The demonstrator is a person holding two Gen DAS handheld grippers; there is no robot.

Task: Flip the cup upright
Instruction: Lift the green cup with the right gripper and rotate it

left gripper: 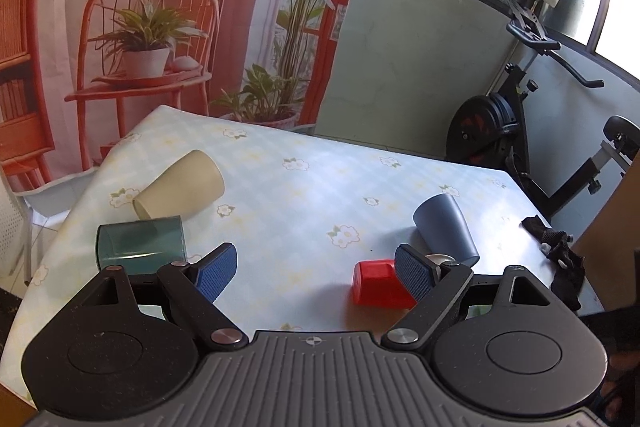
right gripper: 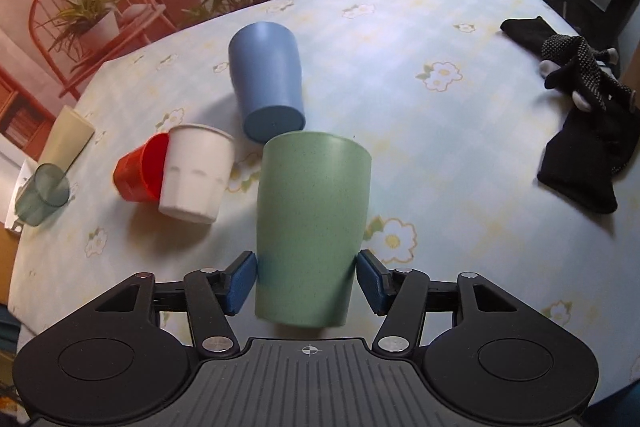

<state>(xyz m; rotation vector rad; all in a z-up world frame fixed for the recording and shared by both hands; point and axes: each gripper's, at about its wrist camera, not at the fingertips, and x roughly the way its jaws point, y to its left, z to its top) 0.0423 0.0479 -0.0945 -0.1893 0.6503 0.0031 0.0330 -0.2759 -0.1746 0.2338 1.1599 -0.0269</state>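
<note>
My right gripper is shut on a speckled green cup, its blue pads pressing both sides near the end closest to the camera; the cup points away from me over the table. A blue cup lies on its side just beyond it, and it also shows in the left wrist view. A white cup and a red cup lie side by side to the left. My left gripper is open and empty above the table, with the red cup by its right finger.
A beige cup and a clear teal cup lie on their sides near the table's left edge. A black glove lies at the right. The floral tablecloth covers the table. An exercise bike stands beyond the far edge.
</note>
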